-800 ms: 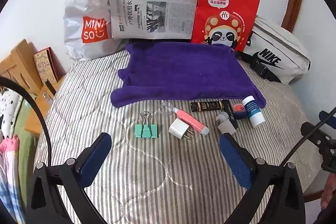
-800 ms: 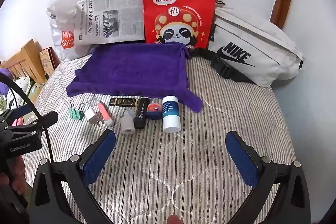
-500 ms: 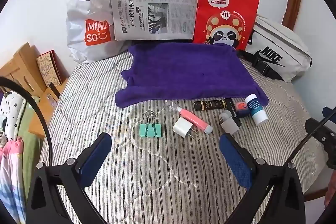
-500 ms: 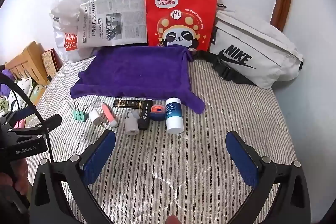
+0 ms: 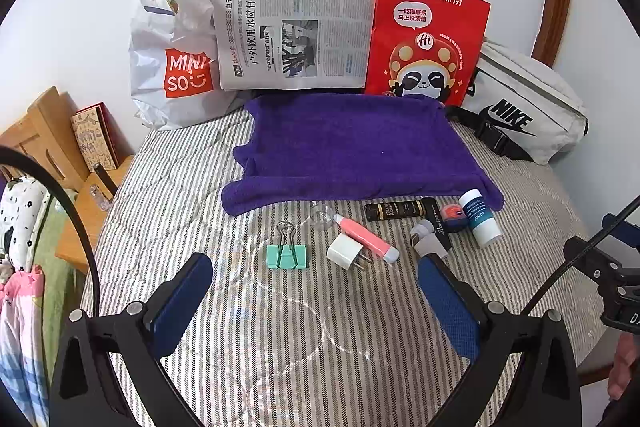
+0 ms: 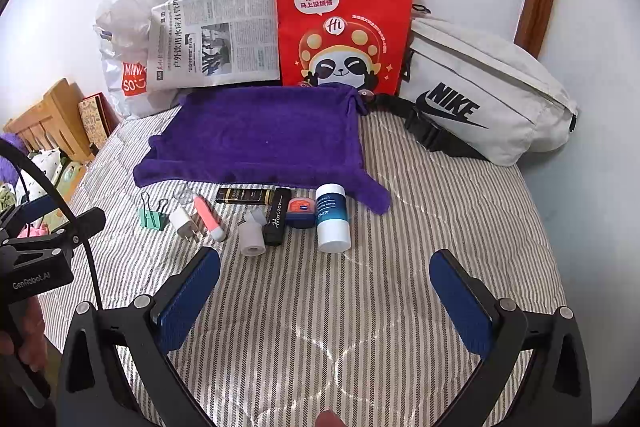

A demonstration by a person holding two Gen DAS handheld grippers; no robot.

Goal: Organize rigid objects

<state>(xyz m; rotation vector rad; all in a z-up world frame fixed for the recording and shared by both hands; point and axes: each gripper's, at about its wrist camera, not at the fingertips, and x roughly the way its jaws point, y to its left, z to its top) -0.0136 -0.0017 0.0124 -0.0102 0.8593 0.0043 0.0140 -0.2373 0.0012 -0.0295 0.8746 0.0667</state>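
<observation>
Bright, sharp, fisheye-warped, dark corners

Left wrist view: sits behind its own blue pads [image 5: 182, 301], angled down over the striped bedcover [image 5: 280, 347], facing the wall. Binder clip [image 5: 287, 255] near centre, close in front. Right wrist view: same downward tilt, set further right; white bottle [image 6: 333, 218] nearly dead ahead. Shared: purple towel [image 5: 356, 147], red paper bag [image 6: 344, 27], newspaper [image 5: 292, 35], the row of small items.

Both views pulled back slightly — objects unmoved, fingers [image 5: 188, 291] unchanged.
</observation>
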